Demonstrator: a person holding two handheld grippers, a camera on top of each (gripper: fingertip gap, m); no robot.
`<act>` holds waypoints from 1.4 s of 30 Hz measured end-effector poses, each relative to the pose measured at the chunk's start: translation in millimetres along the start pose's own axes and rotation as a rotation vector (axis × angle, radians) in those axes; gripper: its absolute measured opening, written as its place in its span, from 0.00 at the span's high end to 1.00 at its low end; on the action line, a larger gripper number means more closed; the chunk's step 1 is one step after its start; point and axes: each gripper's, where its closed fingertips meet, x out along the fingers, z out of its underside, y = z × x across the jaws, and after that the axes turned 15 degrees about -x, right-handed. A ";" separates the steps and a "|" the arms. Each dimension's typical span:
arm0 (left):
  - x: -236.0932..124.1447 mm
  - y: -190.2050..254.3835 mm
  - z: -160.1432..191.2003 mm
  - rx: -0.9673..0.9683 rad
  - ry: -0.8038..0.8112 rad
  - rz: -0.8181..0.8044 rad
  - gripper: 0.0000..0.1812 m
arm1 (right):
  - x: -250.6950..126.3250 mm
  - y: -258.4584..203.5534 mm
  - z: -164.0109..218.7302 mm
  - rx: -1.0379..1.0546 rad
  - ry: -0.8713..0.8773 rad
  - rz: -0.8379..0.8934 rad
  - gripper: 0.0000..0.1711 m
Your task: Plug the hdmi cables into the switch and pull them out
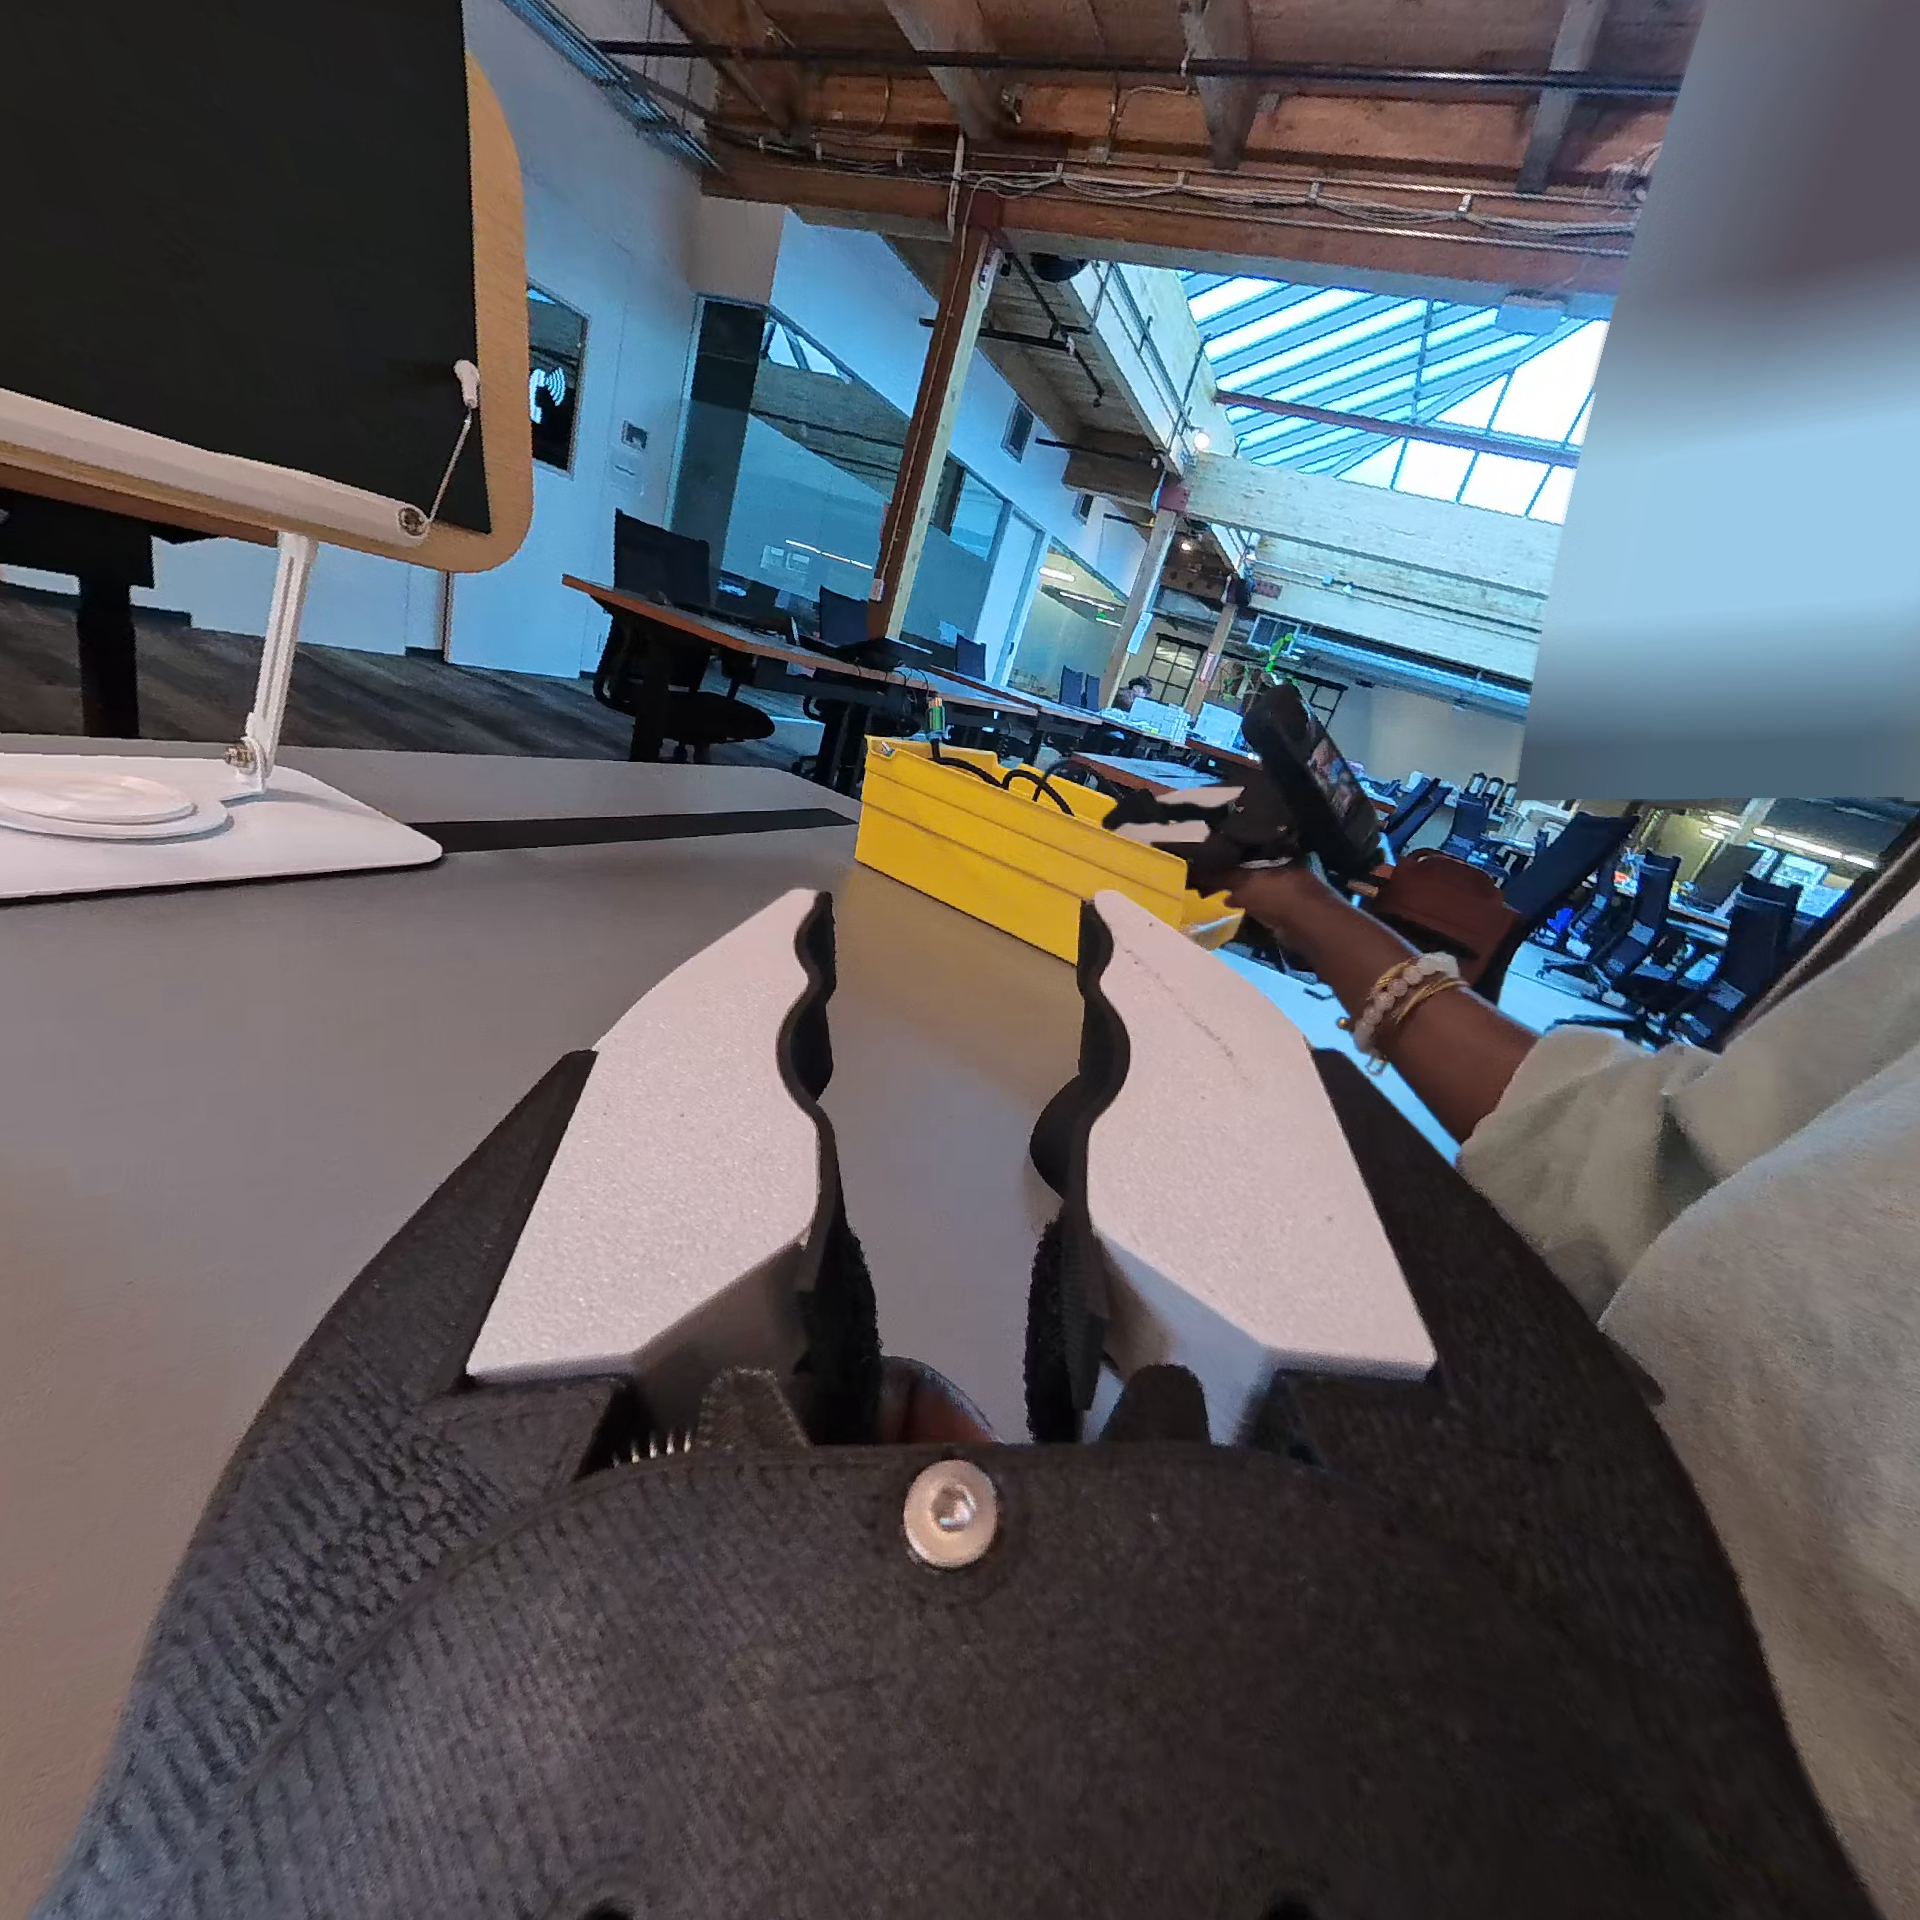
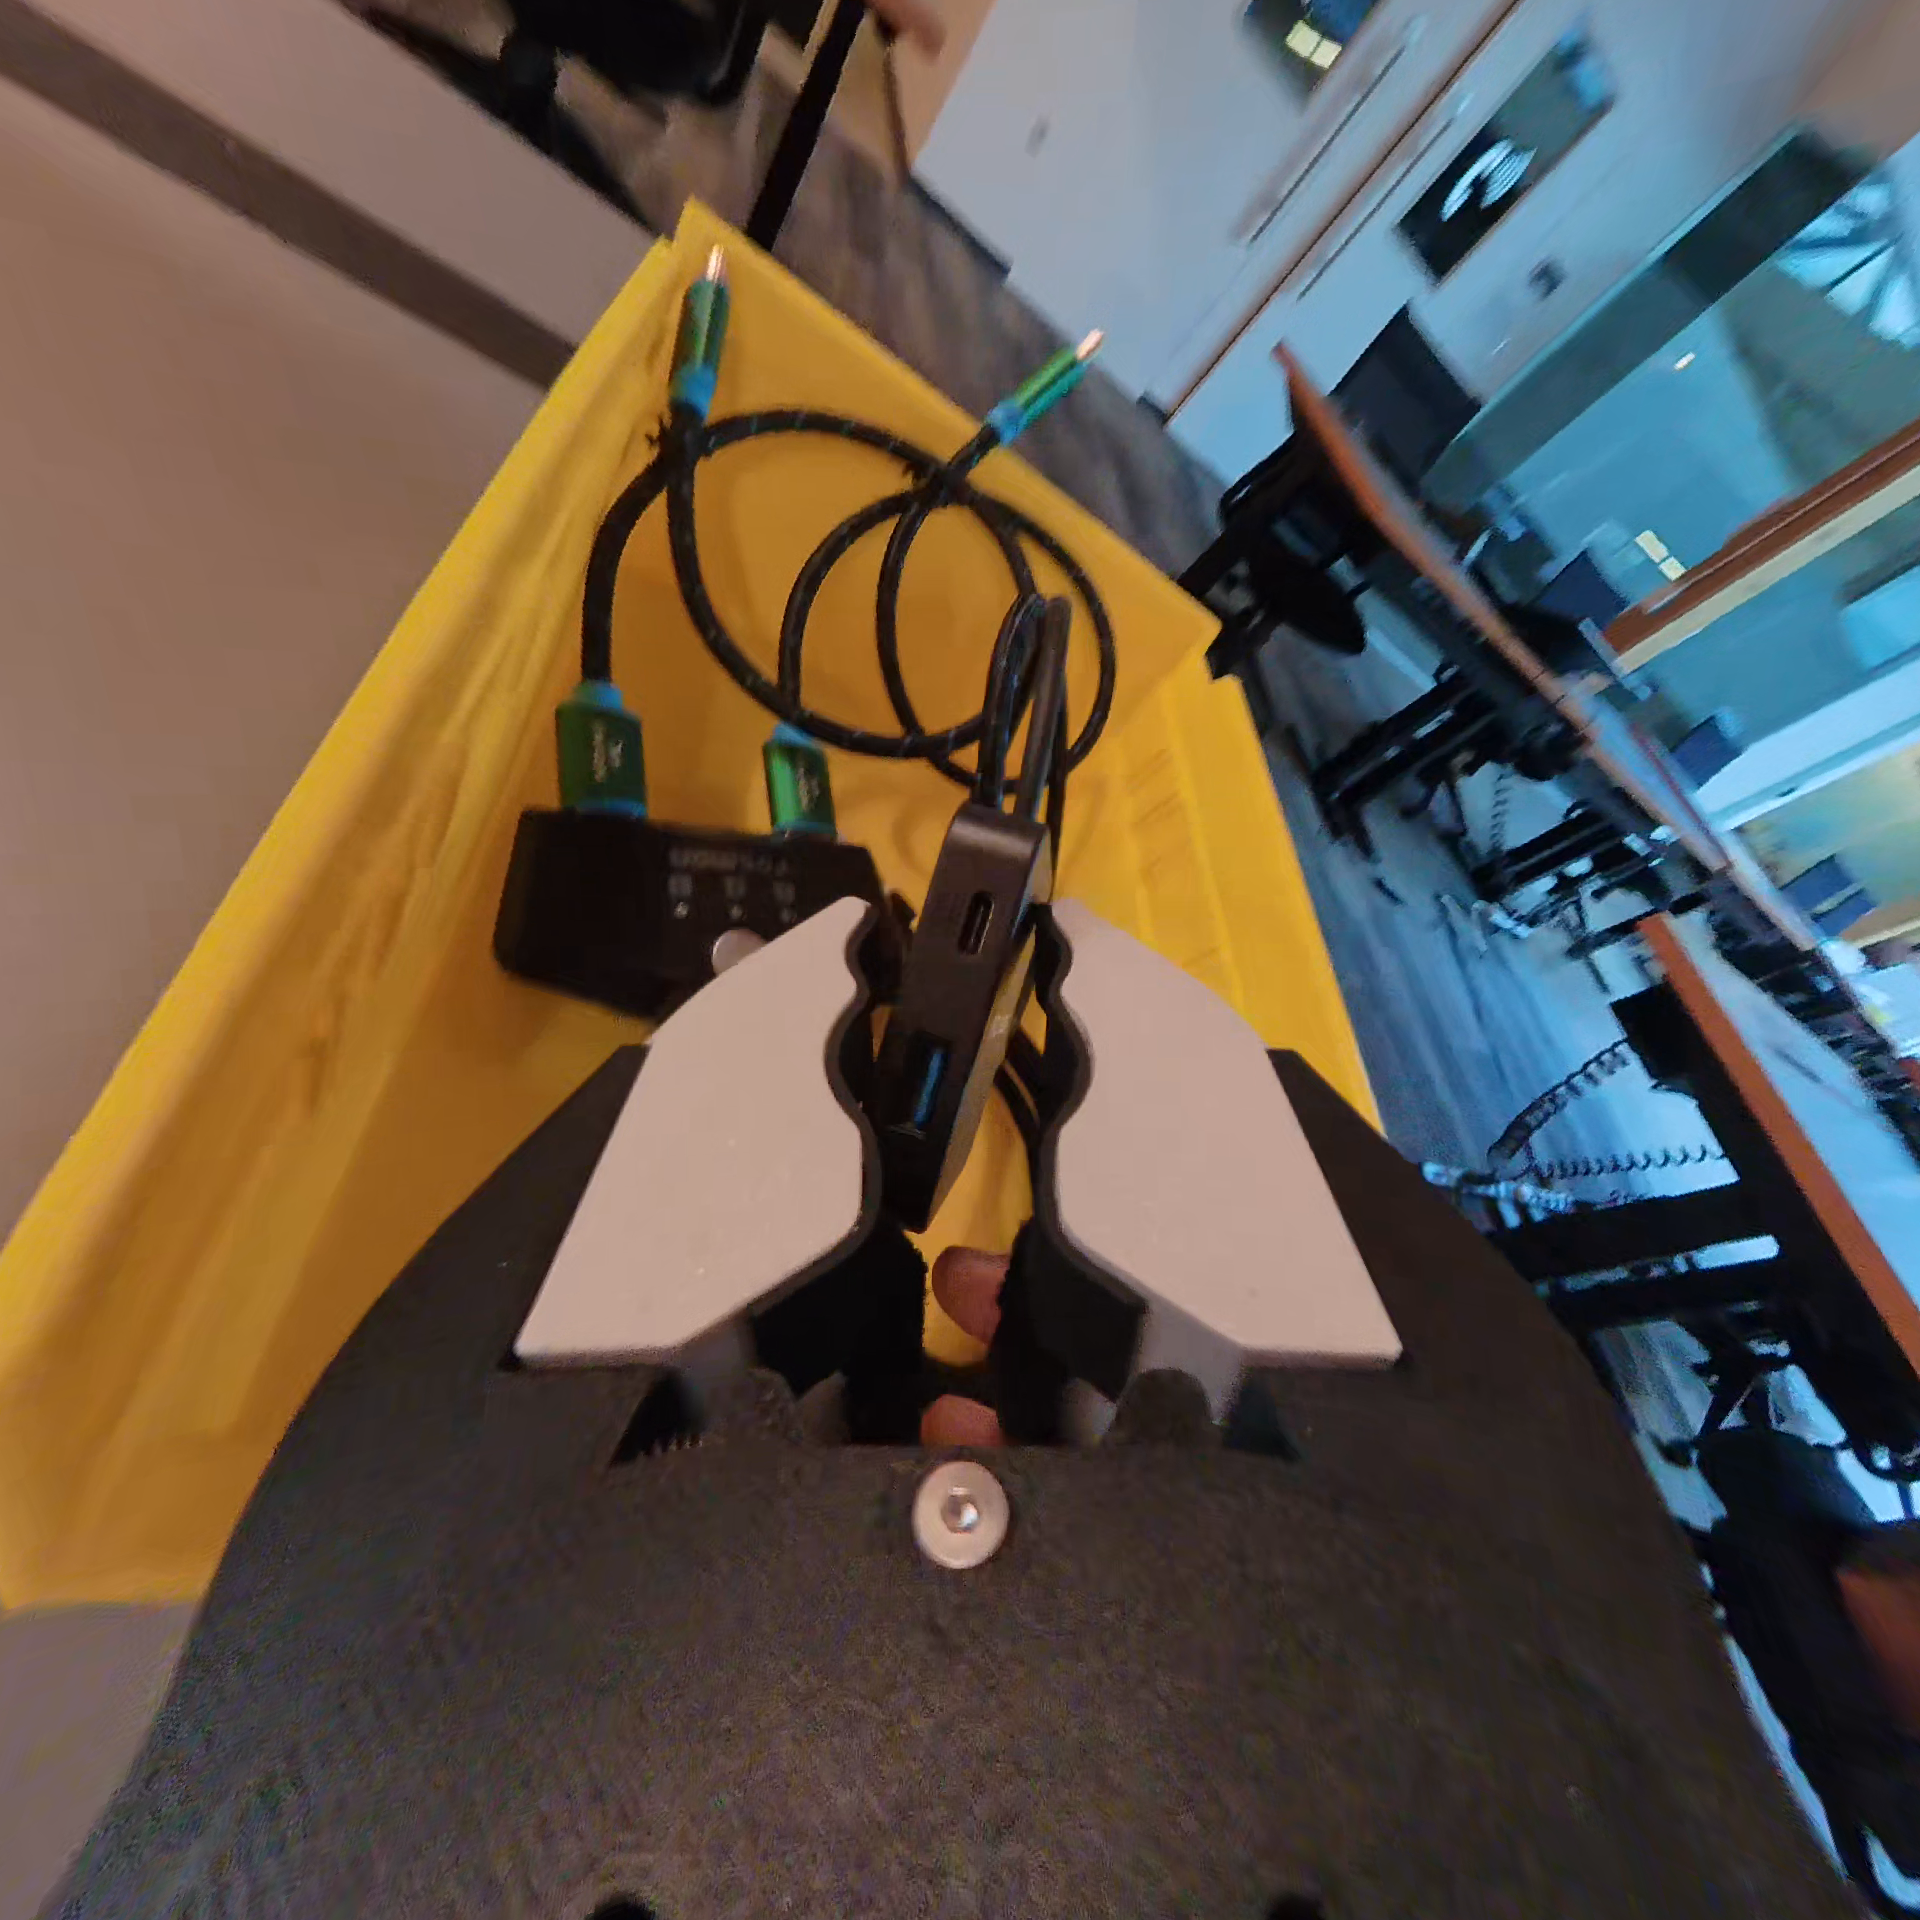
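A black HDMI switch (image 2: pixel 623 904) lies in a yellow tray (image 2: pixel 312 1039). Two green HDMI plugs (image 2: pixel 597 748) (image 2: pixel 798 784) sit in its far side. Their braided black cables (image 2: pixel 727 436) loop in the tray, and the free green ends (image 2: pixel 701 332) (image 2: pixel 1039 390) point up at the far rim. My right gripper (image 2: pixel 956 925) is over the tray, shut on a dark grey adapter hub (image 2: pixel 961 997) with its own black cable, just right of the switch. My left gripper (image 1: pixel 956 914) is open and empty, low over the grey table (image 1: pixel 312 1039), short of the yellow tray (image 1: pixel 997 852). The right gripper (image 1: pixel 1174 816) shows at the tray's right end.
A white stand (image 1: pixel 208 821) holding a black board (image 1: pixel 239 239) is at the table's left. A person's sleeve (image 1: pixel 1714 1247) and forearm fill the right. The tray sits at the table's far edge, with office desks and chairs beyond. One gripper's finger ends stand about 50 cm off the other's.
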 end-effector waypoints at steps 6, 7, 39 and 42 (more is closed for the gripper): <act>0.0 1.2 0.8 0.023 -0.001 -0.007 0.76 | -9.8 -26.8 12.1 0.167 -0.102 -0.244 0.79; -0.5 1.3 0.2 0.025 0.003 -0.008 0.76 | -10.9 -29.5 12.2 0.190 -0.098 -0.261 0.78; -147.6 -53.4 -89.1 0.300 0.399 -0.719 0.76 | -76.0 -136.9 -114.5 0.046 0.128 -0.350 0.91; -149.4 -52.1 -90.4 0.307 0.401 -0.710 0.76 | -84.8 -160.9 -141.9 0.005 0.162 -0.396 0.90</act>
